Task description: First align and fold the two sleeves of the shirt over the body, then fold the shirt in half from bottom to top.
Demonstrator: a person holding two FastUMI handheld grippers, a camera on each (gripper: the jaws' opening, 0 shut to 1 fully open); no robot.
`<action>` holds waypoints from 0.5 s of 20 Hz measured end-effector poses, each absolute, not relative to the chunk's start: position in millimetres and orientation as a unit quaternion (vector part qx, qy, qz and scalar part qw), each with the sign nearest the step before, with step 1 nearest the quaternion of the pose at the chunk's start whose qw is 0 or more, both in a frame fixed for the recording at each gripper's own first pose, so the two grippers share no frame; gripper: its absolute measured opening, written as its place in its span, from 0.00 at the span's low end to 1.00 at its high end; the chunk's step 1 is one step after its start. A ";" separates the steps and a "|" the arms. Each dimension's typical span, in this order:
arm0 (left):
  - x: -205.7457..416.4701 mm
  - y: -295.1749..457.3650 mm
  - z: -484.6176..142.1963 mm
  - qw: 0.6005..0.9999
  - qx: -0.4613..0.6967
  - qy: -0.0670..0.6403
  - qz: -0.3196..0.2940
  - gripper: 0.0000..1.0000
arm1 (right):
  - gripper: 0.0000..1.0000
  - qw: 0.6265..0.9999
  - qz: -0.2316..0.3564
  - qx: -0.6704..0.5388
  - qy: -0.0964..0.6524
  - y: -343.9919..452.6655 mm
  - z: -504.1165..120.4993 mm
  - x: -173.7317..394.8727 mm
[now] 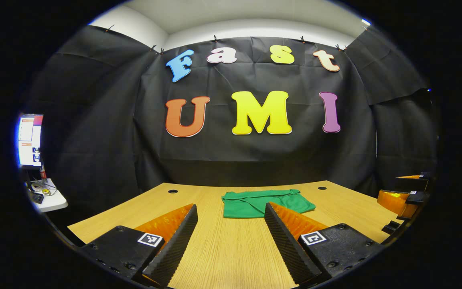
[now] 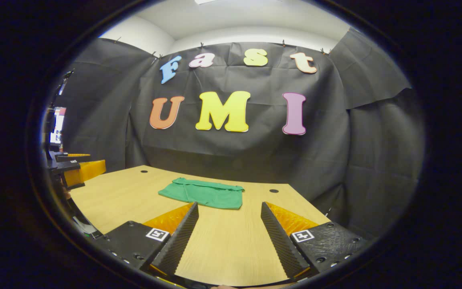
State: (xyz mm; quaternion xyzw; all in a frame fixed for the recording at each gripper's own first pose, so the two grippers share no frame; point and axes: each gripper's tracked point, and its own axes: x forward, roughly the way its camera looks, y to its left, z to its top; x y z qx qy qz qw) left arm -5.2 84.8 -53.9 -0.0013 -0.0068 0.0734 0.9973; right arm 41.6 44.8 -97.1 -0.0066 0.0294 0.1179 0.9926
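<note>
We hold both claws released and empty, the shirt [image 1: 263,203] lying flat ahead, crosswise, beyond the left gripper [image 1: 231,218] and ahead-left of the right gripper [image 2: 229,214].

Wooden surface [image 1: 223,249] with a folded green shirt [image 1: 263,204] on it

The surface is light wood with a fine straight grain, and its far edge stands near the black cloth wall. In the left gripper view two small round dark holes, the left hole [image 1: 173,191] and the right hole [image 1: 322,188], sit near the far edge, one to each side of the shirt. The shirt lies flat as a compact, roughly rectangular bundle toward the far middle of the surface, between the two holes. In the right gripper view the same shirt [image 2: 203,194] lies left of centre, and the surface [image 2: 231,245] around it is bare wood.
</note>
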 end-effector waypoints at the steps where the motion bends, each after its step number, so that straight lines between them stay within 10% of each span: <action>1: -4.8 85.2 -58.2 0.997 -0.009 -0.001 0.072 1.00 | 0.93 0.992 0.120 -0.009 0.032 45.2 -99.2 42.0; 10: -0.5 80.5 -71.2 0.998 -0.008 0.018 0.063 1.00 | 0.95 0.992 0.112 -0.017 0.047 37.3 -115.3 43.2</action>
